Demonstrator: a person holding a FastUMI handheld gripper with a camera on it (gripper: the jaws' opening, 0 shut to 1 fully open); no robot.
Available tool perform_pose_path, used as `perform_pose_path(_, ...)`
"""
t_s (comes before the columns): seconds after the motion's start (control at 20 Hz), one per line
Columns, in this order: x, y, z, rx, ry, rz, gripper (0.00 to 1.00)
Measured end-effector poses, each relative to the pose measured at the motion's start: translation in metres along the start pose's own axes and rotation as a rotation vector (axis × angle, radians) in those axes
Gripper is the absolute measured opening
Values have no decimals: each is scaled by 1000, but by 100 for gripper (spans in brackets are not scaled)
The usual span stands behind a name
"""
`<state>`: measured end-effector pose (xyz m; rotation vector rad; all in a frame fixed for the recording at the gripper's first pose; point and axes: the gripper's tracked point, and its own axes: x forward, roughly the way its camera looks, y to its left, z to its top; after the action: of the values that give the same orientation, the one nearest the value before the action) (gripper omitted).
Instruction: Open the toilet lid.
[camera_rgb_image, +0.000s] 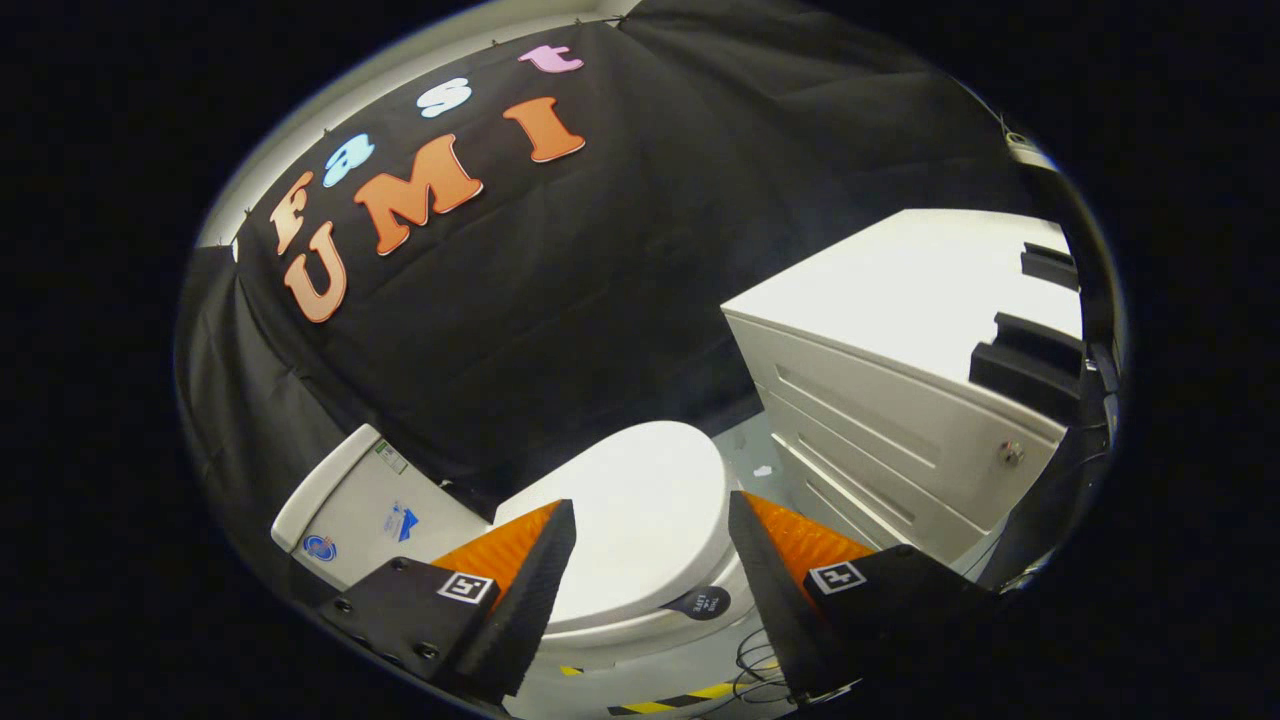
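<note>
The lid (640, 510) lies shut, flat on the toilet (600, 640), with the tank (350, 510) behind it against the booth wall. You can expect a stiff, smooth, fairly light hinged plate, slippery on top, so hook under its front rim rather than pinch the face. It sits just beyond your hand-held gripper (650, 580), seen between the fingers, which stand wide apart and hold nothing. A cabinet (880, 440) stands beside the toilet.

Fisheye on hand-held gripper (652, 545), tilted, looking down near closed toilet lid (640, 520), fingers apart
</note>
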<state>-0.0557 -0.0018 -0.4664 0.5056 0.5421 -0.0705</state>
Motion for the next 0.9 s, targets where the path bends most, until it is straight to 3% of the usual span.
perform_pose_path(0.45, 32, -46, -77, 183, 83, -78, 99)
perform_pose_path(0.9, 39, -62, -143, 409, 201, -84, 99)
